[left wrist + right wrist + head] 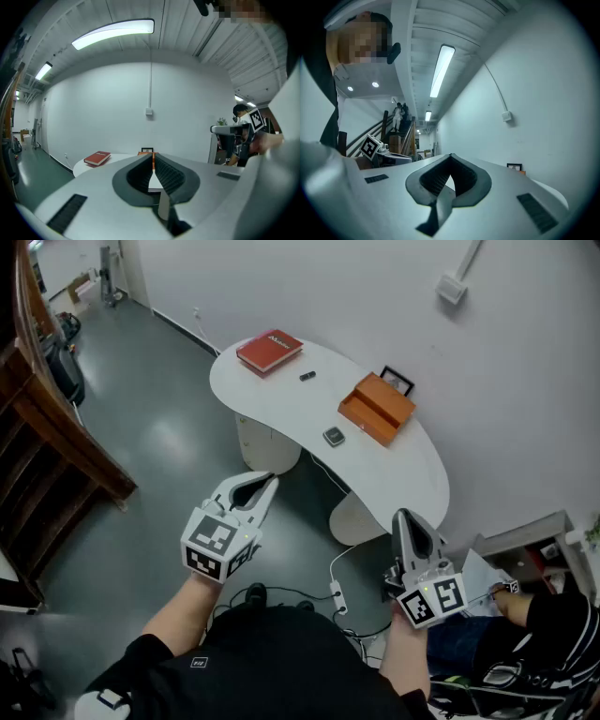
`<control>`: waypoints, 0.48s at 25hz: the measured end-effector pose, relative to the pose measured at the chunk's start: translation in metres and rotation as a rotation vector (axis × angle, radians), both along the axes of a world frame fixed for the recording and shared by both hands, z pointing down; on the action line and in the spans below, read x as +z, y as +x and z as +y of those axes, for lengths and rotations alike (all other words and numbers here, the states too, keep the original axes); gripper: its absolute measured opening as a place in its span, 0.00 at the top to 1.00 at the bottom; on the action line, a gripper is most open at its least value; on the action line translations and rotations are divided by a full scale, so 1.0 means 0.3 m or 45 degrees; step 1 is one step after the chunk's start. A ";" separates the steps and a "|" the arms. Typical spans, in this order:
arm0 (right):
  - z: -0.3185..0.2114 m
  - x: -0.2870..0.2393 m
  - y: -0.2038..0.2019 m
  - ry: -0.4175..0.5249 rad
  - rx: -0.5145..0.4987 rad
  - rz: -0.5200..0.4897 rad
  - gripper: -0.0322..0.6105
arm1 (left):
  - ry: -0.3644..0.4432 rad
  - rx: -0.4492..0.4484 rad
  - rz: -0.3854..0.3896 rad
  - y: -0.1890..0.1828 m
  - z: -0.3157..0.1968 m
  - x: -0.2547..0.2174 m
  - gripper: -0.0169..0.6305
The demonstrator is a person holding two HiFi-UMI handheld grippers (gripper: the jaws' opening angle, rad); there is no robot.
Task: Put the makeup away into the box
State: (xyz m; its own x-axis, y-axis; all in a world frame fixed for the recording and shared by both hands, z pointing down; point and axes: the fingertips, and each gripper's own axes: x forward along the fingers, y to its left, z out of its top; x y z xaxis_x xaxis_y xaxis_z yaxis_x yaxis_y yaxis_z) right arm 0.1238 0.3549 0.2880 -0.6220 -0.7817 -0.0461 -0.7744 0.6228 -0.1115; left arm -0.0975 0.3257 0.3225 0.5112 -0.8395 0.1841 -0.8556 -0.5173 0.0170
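Nothing begun: left tongs [271, 481] and right tongs [401, 515] pressed together, empty; next, reach the curved white desk's [281, 399] dark square compact [334, 436].

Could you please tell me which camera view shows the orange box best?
The head view: it looks down on the whole orange box on the white table. The left gripper view shows only an orange sliver of it past its jaw tips; the right gripper view, a tiny orange corner.
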 end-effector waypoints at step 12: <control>-0.025 -0.007 -0.165 0.021 -0.011 0.047 0.90 | 0.005 0.024 0.010 -0.145 -0.041 0.015 0.94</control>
State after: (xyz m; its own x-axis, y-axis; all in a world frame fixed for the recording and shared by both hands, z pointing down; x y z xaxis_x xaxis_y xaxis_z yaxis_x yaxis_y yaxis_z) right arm 0.0744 0.3474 0.2859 -0.6302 -0.7756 -0.0362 -0.7724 0.6310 -0.0726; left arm -0.1410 0.3134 0.3270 0.5281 -0.8306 0.1765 -0.8457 -0.5332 0.0215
